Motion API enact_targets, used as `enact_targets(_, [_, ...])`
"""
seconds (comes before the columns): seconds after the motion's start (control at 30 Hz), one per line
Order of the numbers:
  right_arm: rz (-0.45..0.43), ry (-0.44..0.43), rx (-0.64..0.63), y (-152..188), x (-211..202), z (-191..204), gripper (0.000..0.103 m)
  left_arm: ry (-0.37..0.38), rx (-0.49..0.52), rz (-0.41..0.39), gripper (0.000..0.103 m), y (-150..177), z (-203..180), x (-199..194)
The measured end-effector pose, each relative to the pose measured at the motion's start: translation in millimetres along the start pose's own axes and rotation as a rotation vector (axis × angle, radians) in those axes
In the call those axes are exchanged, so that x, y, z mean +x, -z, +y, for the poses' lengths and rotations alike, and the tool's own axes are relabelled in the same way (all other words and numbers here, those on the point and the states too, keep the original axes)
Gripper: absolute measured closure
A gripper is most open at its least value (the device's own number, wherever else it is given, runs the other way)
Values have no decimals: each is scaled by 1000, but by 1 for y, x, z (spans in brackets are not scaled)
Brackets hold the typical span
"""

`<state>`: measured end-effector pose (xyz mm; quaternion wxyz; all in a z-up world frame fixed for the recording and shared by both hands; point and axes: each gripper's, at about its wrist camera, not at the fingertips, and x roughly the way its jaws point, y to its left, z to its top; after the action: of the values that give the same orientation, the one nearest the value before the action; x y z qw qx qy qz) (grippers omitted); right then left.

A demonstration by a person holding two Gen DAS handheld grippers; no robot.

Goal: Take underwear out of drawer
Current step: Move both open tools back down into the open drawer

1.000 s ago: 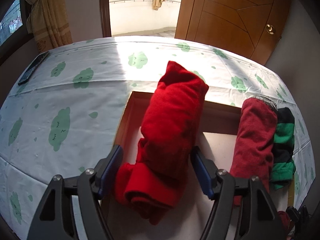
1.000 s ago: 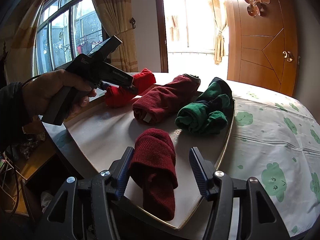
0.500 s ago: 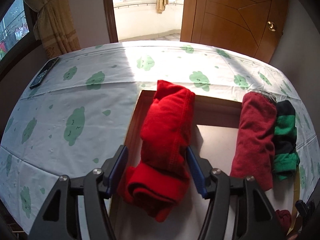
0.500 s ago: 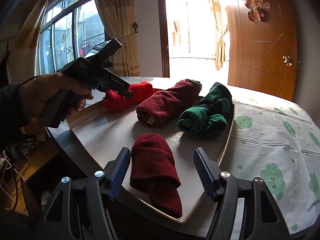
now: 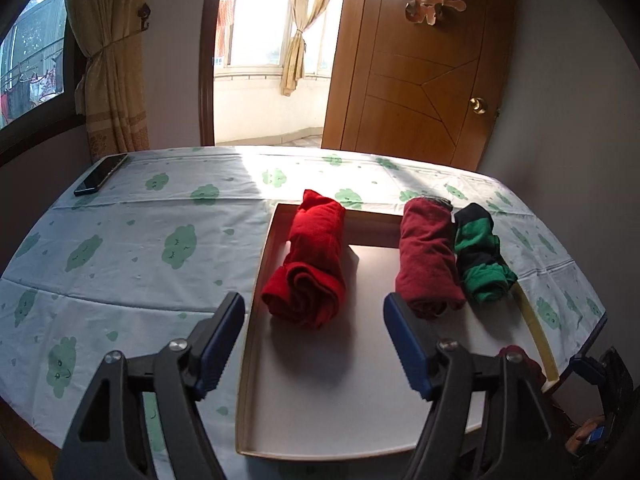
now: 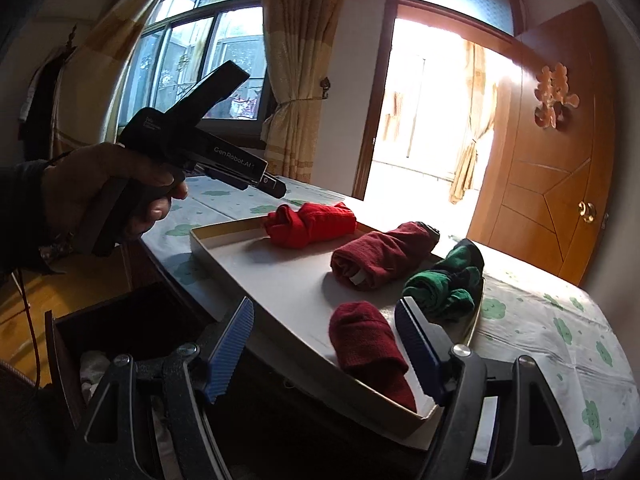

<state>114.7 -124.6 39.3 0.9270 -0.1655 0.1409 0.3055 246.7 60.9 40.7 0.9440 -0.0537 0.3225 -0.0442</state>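
Both sets of jaws stand wide apart and grip nothing, having just been opening. Ahead of the left gripper, the bright red roll lies free in the shallow tray, just beyond the tips and closer to the left pad than the right. The dark red roll lies between the pads of the right gripper, nearer the right one, with no pad pressing it. A maroon roll and a green-and-black roll lie touching each other past the left gripper's right pad. The tray sits on the bed sheet, and its near corner seems to overhang the edge above the open drawer, below the right gripper's left pad. The risk, as I judge it, is a pad snagging loose fabric on the way back and dragging a roll off the overhang, or nudging the tray so it tips toward the drawer. The loosely rolled pieces could also unroll if brushed.
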Motion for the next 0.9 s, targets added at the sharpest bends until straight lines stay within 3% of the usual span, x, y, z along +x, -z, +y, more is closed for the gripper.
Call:
enact_targets(0.2, [27, -89, -267, 6, 8, 67, 28, -16, 15, -133, 7, 52, 17, -59])
enact_targets(0.5, [168, -220, -495, 31, 60, 136, 28, -73, -8, -56, 6, 117, 50, -51])
enact_targets(0.9, [300, -226, -740, 55, 120, 183, 37, -18, -185, 13, 6, 152, 93, -38])
